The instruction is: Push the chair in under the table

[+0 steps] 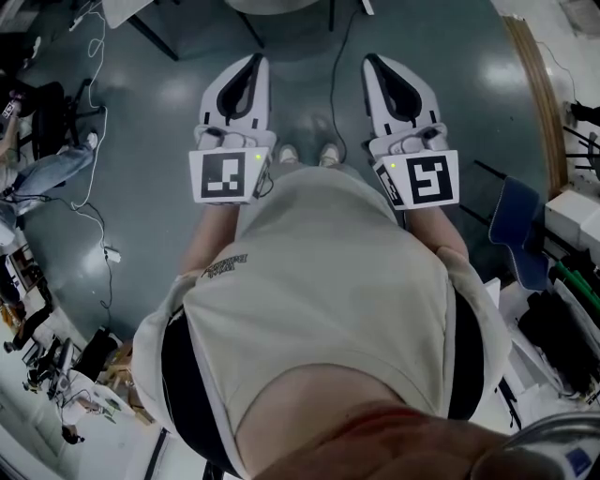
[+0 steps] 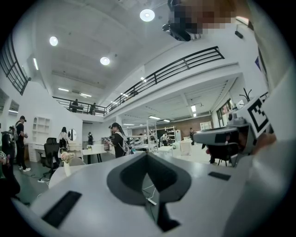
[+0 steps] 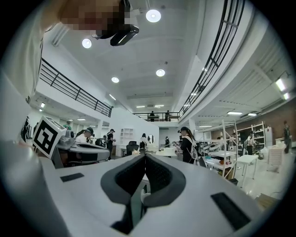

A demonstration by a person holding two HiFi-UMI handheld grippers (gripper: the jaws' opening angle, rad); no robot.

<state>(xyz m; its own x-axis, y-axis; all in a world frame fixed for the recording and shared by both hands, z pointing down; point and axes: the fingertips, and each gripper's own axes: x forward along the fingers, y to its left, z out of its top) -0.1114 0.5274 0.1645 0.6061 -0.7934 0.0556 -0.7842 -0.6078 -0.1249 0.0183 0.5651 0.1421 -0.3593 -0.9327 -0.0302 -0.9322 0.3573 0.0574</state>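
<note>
In the head view both grippers are held level at waist height, side by side over the dark floor. My left gripper [image 1: 255, 62] and my right gripper [image 1: 373, 62] point forward, both shut with nothing between the jaws. In the left gripper view the jaws [image 2: 147, 155] meet, and the right gripper [image 2: 222, 136] shows beside them. The right gripper view shows its own shut jaws [image 3: 144, 156] and the left gripper [image 3: 88, 150] at the side. A blue chair [image 1: 516, 225] stands to my right. A grey rounded edge with dark legs [image 1: 281, 5] lies just ahead; I cannot tell what it is.
A black cable [image 1: 337, 84] runs across the floor between the grippers, and a white cable [image 1: 94, 141] trails at the left. White boxes and gear [image 1: 572, 216] crowd the right side. A white table with a flower vase [image 2: 66, 162] and several people stand further off.
</note>
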